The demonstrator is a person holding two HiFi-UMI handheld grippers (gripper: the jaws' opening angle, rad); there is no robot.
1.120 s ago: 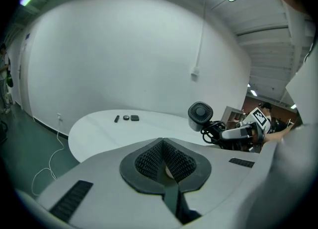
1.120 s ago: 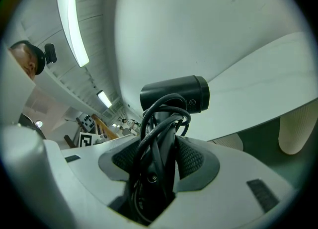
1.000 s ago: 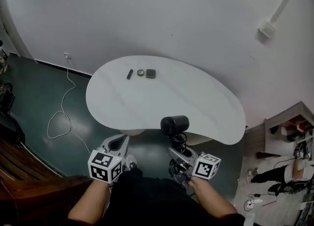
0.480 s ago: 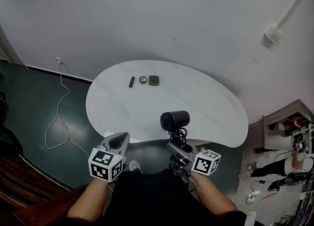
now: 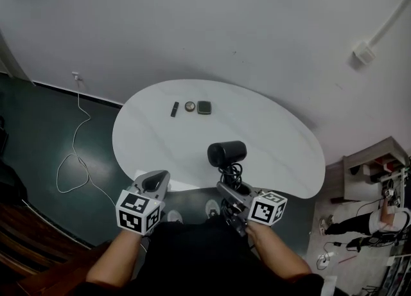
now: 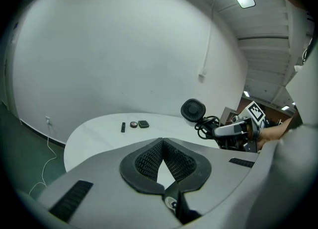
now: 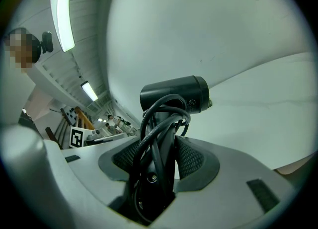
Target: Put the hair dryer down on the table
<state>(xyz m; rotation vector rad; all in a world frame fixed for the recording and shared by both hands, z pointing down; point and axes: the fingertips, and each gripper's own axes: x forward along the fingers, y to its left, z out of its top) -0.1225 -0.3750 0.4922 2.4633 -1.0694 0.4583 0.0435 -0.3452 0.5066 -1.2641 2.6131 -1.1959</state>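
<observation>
A: In the lower middle of the head view, what is that black thing?

B: That is the hair dryer (image 5: 227, 153). It stands up, with its fat round part on top and its handle going down.

A: Who holds it?

B: The right hand-held gripper (image 5: 230, 193) does. In the right gripper view its two pads squeeze the handle from both sides. A black cord (image 7: 158, 123) is wound round the handle, so the pads pinch that too.

A: Is the hair dryer on the desk (image 5: 154, 140)?

B: Not yet. It is up in the air, over the near edge of the white desk.

A: And the other one?

B: The left hand-held gripper (image 5: 154, 182) is at the lower left, just off the near edge of the desk. In the left gripper view its pads are pressed together at the tips, and nothing is in them.

A: What are the tiny things in the upper middle?

B: Three small things lie in a row at the far side of the desk: a little black stick (image 5: 174, 108), a small round thing (image 5: 189, 106) and a dark square thing (image 5: 204, 107). They are well apart from the hair dryer.

A: And on the left?

B: A white cable (image 5: 72, 160) lies in a loop on the dark green floor (image 5: 38, 134).
</observation>
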